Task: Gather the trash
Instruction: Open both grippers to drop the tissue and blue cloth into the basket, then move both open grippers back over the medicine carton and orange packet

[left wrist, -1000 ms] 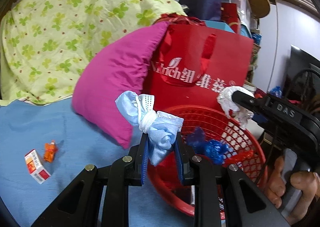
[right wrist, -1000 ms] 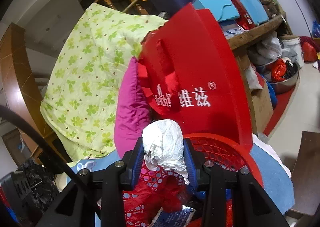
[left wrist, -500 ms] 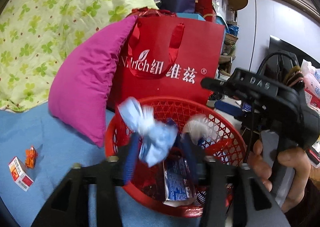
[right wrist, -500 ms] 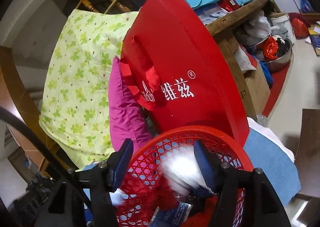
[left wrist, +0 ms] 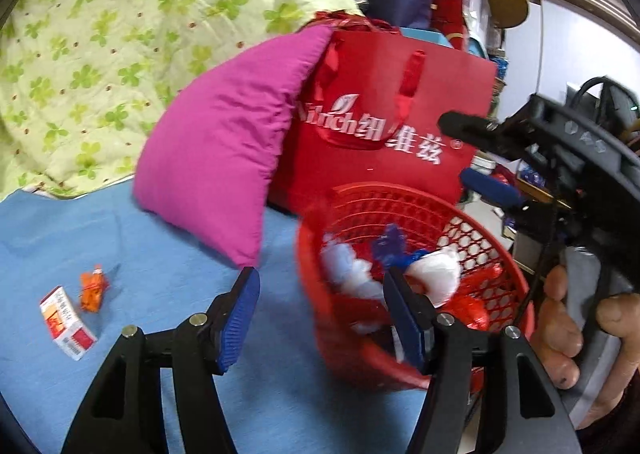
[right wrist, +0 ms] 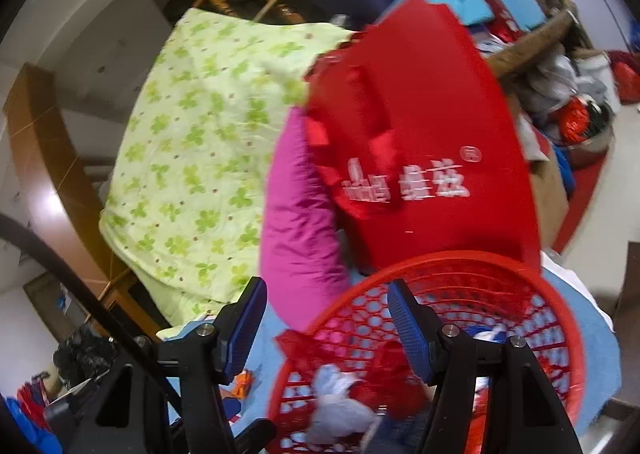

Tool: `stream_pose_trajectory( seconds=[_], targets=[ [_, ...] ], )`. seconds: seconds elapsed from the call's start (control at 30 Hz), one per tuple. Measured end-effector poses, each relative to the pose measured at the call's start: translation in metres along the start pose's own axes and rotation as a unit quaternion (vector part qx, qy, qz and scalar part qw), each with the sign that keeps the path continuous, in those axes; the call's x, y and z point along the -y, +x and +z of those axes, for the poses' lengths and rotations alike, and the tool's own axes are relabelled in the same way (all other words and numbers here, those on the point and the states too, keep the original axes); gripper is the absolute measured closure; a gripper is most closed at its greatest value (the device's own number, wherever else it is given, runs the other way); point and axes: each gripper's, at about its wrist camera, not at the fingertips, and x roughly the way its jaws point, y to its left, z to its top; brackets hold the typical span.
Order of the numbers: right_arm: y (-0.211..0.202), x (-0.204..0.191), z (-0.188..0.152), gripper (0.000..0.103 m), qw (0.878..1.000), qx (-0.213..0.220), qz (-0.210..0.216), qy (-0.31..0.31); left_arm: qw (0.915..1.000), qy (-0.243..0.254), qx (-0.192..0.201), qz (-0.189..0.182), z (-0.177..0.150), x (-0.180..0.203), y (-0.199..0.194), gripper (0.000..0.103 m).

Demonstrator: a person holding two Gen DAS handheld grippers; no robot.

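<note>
Left wrist view: left gripper [left wrist: 320, 302] is apart and its jaws are opening, nothing clamped. It hangs over the near rim of the red basket [left wrist: 496, 221], with one pad over the blue sheet [left wrist: 100, 221] and the other over the basket. In the basket: pale blue wad [left wrist: 348, 268], white tissue wad [left wrist: 438, 276], dark blue wrapper [left wrist: 390, 242], red scrap [left wrist: 468, 310]. The frame is motion-blurred, so I can't tell exactly how the wads lie against each other.

Right gripper [left wrist: 472, 153] shows at right in this view, above the basket's far side, with a hand [left wrist: 576, 334] on its grip. Its jaws stand apart and empty.

Still out on the sheet, well left of the basket: small box [left wrist: 68, 322] and orange scrap [left wrist: 93, 289], just beside each other. Pink pillow [left wrist: 224, 141] leans between the sheet and the red bag [left wrist: 384, 141]. The bag stands right behind the basket. Green quilt [left wrist: 120, 33] is piled behind the pillow.

Right wrist view: right gripper [right wrist: 326, 322] is parted with nothing between the pads, and the basket [right wrist: 560, 294] sits below it. Pale blue wad [right wrist: 336, 406] sits inside near the front. Bag [right wrist: 420, 133] and pillow [right wrist: 300, 221] are behind.
</note>
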Motion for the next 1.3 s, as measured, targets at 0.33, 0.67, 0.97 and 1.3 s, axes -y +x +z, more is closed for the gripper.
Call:
stream_pose_trajectory(
  seconds=[0.33, 0.67, 0.97, 1.3],
  targets=[
    [0.007, -0.071, -0.031, 0.036, 0.995, 0.012, 0.058, -0.081, 0.9972, -0.029, -0.009, 0.068, -0.016, -0.064, -0.033, 0.037],
    [0.033, -0.123, -0.070, 0.036, 0.988, -0.025, 0.094, -0.119, 0.9775, -0.113, -0.026, 0.177, -0.036, -0.163, -0.071, 0.037],
    [0.060, -0.146, -0.096, 0.036, 0.985, -0.065, 0.099, -0.129, 0.9455, -0.193, -0.041, 0.259, -0.057, -0.229, -0.092, 0.037],
    [0.114, -0.148, -0.130, 0.036, 0.976, -0.167, 0.099, -0.096, 0.9268, -0.210, -0.070, 0.304, -0.074, -0.257, -0.094, 0.037]
  ],
)
